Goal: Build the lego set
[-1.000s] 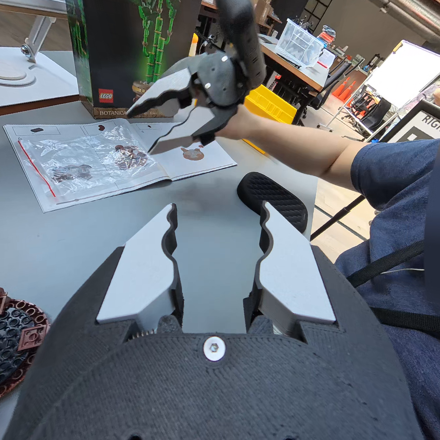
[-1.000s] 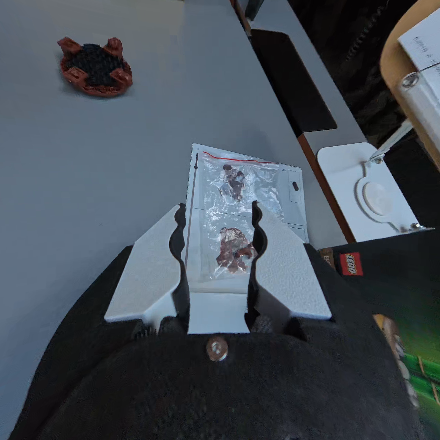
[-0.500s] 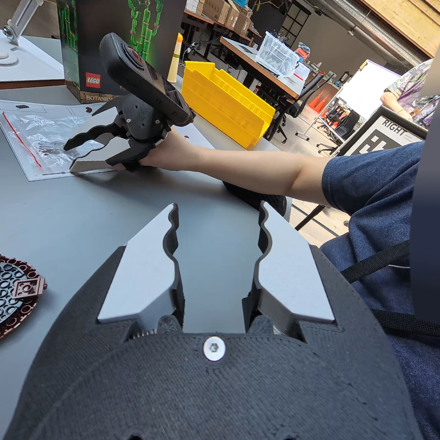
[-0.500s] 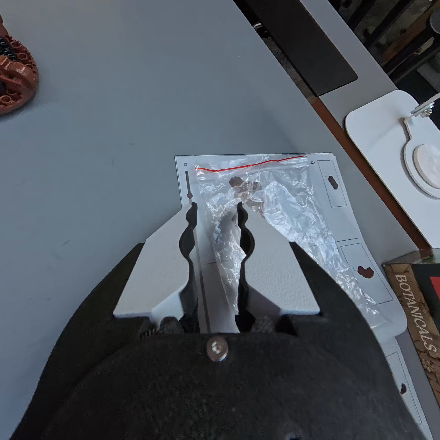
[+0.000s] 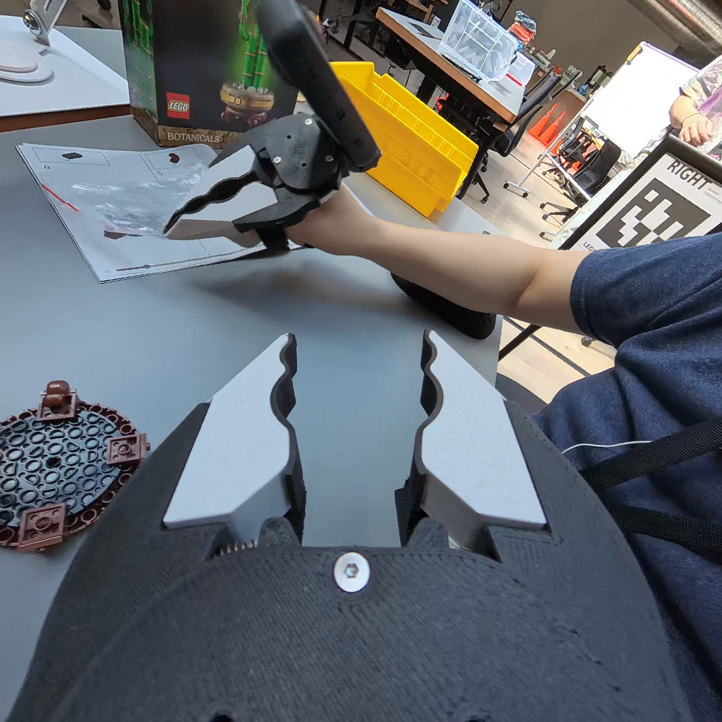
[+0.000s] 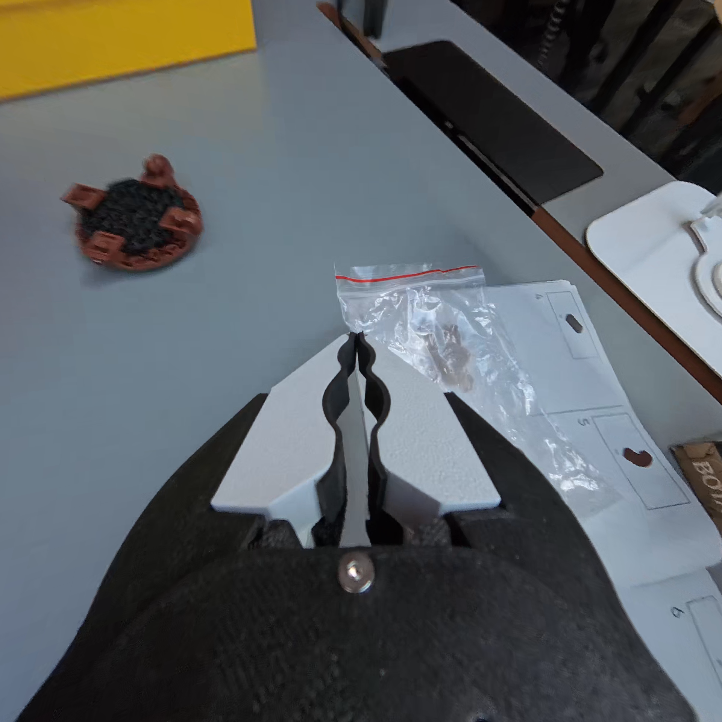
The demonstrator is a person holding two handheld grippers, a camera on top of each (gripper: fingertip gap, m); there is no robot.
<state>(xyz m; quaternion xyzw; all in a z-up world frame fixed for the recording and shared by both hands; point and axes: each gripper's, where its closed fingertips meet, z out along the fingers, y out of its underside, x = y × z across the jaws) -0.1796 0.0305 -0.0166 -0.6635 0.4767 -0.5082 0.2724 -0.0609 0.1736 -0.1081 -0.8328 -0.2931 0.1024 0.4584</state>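
Currently, entries as follows.

Right gripper (image 6: pixel 356 335): tips pressed together on the left edge of the clear bag (image 6: pixel 437 336), just below its red seal strip; the film is lifted and bunched at the pinch.
Clear bag: lies on the open instruction booklet (image 6: pixel 586 390), running from the seal end away toward the set's box (image 5: pixel 203 70); brown pieces (image 6: pixel 449 357) sit mid-bag, right of the tips and not between them.
Left gripper (image 5: pixel 357 344): jaws wide apart, nothing between them; held over bare grey table (image 5: pixel 156 332), well apart from the bag.
Round base (image 5: pixel 58 465): black studded disc with a brown rim and small brown plates on it; on the table just left of the left gripper, well apart from the bag and forward-left of the right gripper.
Key relation: the base lies across open table from the held bag, long way leftward; the left gripper is much the nearer to the base, the right alone has the bag.
Judged step: fetching the bag of pieces toward the base.
Obstacles: none on the table between bag and base; yellow bin (image 5: pixel 406 129) and box stand behind the booklet, out of the path.
Risk, judged: thin film held at one edge may slip, or drag the booklet.
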